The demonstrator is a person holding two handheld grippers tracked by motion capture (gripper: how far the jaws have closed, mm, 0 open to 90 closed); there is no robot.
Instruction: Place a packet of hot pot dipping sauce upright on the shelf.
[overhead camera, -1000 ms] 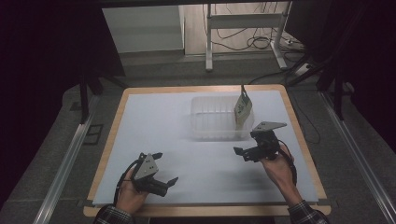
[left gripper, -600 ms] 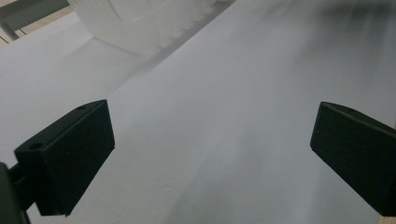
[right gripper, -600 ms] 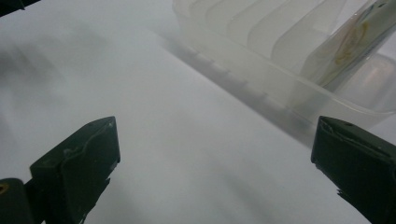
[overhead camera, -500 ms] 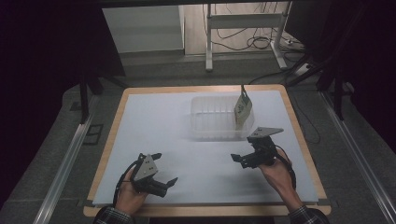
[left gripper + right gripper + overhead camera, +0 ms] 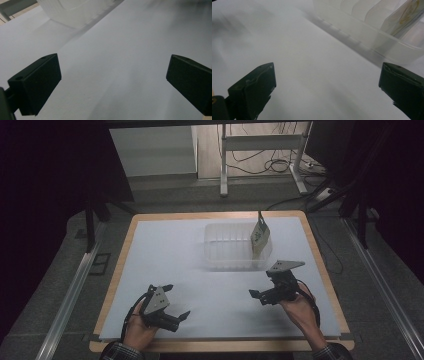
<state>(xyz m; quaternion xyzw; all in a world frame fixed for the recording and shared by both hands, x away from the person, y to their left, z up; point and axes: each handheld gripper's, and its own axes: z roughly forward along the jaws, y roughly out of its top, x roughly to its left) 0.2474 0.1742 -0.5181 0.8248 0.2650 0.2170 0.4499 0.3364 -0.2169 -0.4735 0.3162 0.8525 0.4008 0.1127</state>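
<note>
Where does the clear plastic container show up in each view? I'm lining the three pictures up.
High view: clear plastic container sits at the table's far middle, right of centre, with a packet standing at its right end.
Left gripper view: upper left corner, blurred.
Right gripper view: upper right, ribs and packet visible.
Shared landmark: the white table surface.

Dim room with dark surroundings, white table surface (image 5: 200, 265) evenly lit from above, soft shadows, both gripper views blurred toward far edges.
</note>
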